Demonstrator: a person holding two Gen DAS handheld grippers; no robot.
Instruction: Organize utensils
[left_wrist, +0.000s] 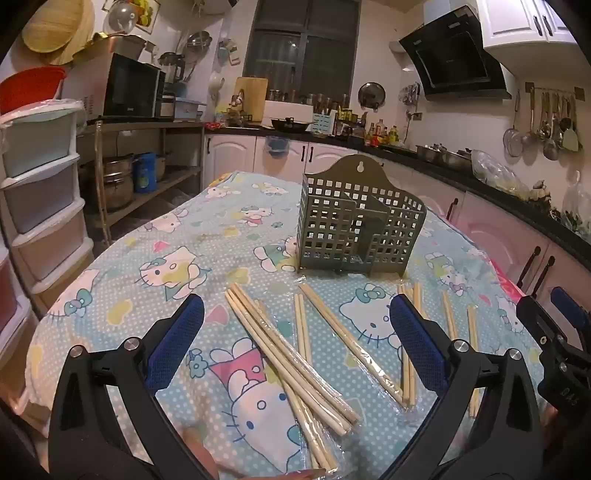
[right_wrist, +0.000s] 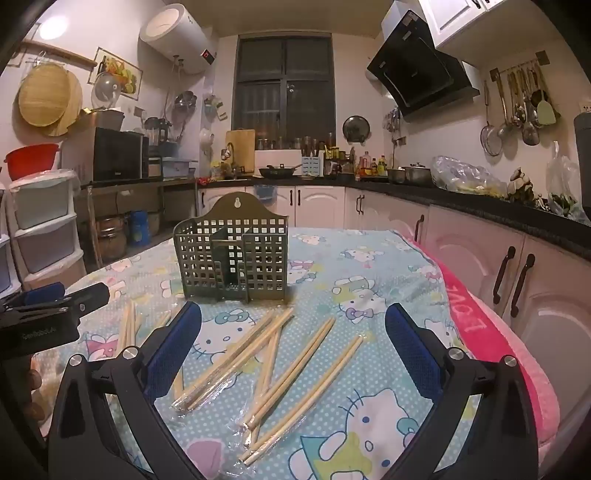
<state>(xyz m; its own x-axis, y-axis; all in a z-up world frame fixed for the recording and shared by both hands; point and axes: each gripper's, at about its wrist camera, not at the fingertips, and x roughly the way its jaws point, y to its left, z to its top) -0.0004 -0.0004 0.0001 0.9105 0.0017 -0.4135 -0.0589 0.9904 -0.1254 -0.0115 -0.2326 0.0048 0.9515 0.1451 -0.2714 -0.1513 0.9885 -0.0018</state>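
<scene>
Both claws, left claw (left_wrist: 295, 332) and right claw (right_wrist: 293, 332), gape empty above pale wooden chopsticks (left_wrist: 288, 354) in slippery wrap: light, stiff; pinch mid-length, then green perforated holder (left_wrist: 354, 225).

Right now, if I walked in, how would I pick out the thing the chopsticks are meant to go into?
Find the table with the pale blue cartoon-cat cloth in the middle of the kitchen. Beyond the scattered chopsticks stands an olive-green holder, upright. It is the only boxy thing on the cloth, its walls pierced with square holes, with an arched back and a hanging hole.
</scene>
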